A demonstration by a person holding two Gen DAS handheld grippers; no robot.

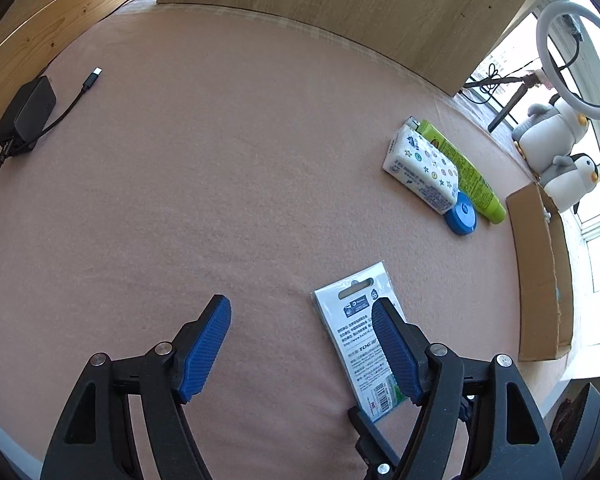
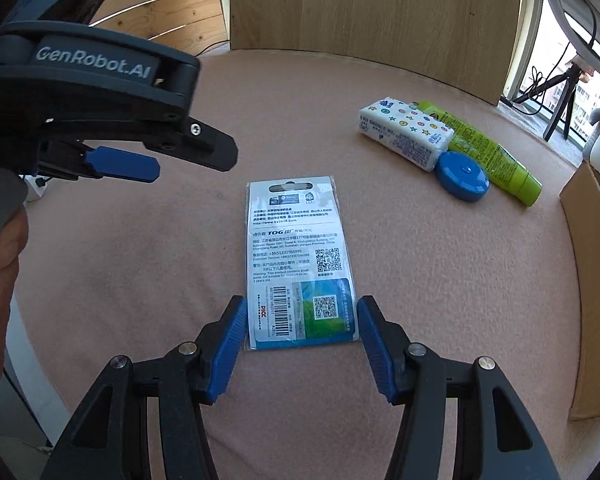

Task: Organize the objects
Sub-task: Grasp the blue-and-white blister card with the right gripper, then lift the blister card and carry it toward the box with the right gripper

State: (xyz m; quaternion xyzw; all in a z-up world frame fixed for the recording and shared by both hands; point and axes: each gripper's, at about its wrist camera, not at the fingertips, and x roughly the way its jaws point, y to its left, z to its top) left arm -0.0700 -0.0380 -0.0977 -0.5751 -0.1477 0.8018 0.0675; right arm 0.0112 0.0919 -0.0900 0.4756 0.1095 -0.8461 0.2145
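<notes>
Could slide or buckle: flat white printed card pack in clear plastic (image 2: 300, 264), lying thin on the pink felt table (image 2: 420, 280), low centre of frame, giving the blue pads little edge to catch. Right tongs (image 2: 300, 336) half open astride its lower end, apparently touching at left, not pressing. Left tongs (image 1: 302, 344) wide, empty, hovering beside.

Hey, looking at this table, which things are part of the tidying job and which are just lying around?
Part of the job:
- flat packet, between the right gripper fingers
- tissue pack
- green tube
- blue round case
- cardboard box, likely

Just lying about:
- black adapter with its cable
- plush penguins
- ring light
</notes>
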